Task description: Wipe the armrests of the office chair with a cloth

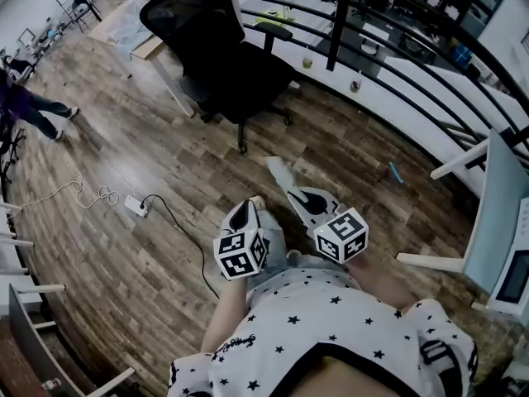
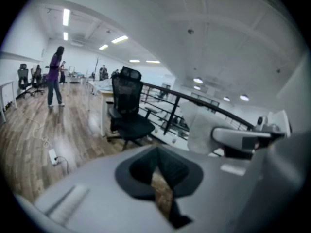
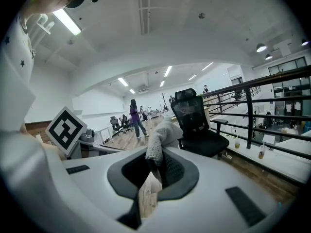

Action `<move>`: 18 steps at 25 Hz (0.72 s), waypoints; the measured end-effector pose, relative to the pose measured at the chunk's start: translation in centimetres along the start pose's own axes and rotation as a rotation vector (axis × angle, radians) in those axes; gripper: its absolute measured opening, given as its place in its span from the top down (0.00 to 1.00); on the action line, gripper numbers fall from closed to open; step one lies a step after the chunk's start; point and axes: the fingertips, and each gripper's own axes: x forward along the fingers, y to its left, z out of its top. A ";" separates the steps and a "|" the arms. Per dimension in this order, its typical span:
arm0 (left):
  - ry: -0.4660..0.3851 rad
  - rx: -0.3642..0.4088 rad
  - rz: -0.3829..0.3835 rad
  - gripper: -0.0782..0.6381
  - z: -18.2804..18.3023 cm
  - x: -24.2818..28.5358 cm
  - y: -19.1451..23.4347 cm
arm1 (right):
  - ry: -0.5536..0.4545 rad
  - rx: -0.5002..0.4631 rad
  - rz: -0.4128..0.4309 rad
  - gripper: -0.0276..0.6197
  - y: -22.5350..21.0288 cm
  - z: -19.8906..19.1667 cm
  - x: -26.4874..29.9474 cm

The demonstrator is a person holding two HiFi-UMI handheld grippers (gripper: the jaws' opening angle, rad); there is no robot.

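Observation:
The black office chair (image 1: 223, 56) stands on the wood floor some way ahead of me, its right armrest (image 1: 274, 29) toward the railing. My right gripper (image 1: 292, 193) is shut on a pale grey cloth (image 1: 281, 171), which pokes up from between the jaws in the right gripper view (image 3: 163, 139). The chair (image 3: 195, 121) shows beyond that cloth, well apart from it. My left gripper (image 1: 241, 213) is held beside the right one, jaws shut with nothing between them (image 2: 156, 153). In the left gripper view the chair (image 2: 127, 111) is far off and the cloth (image 2: 203, 126) hangs at the right.
A black metal railing (image 1: 397, 52) curves behind the chair, with cups (image 1: 307, 60) on the ledge below it. A power strip (image 1: 135, 206) and cable lie on the floor at left. A white desk (image 1: 498, 213) is at right. A person (image 1: 29, 106) stands far left.

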 end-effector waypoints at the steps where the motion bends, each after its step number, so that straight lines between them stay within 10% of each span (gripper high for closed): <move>1: 0.000 0.000 -0.003 0.89 0.3 0.5 0.0 | -0.002 0.002 -0.006 0.91 -0.4 0.1 0.1; 18: -0.009 0.017 -0.047 0.89 8.6 11.2 4.1 | 0.001 -0.013 -0.049 0.91 -8.2 5.6 10.2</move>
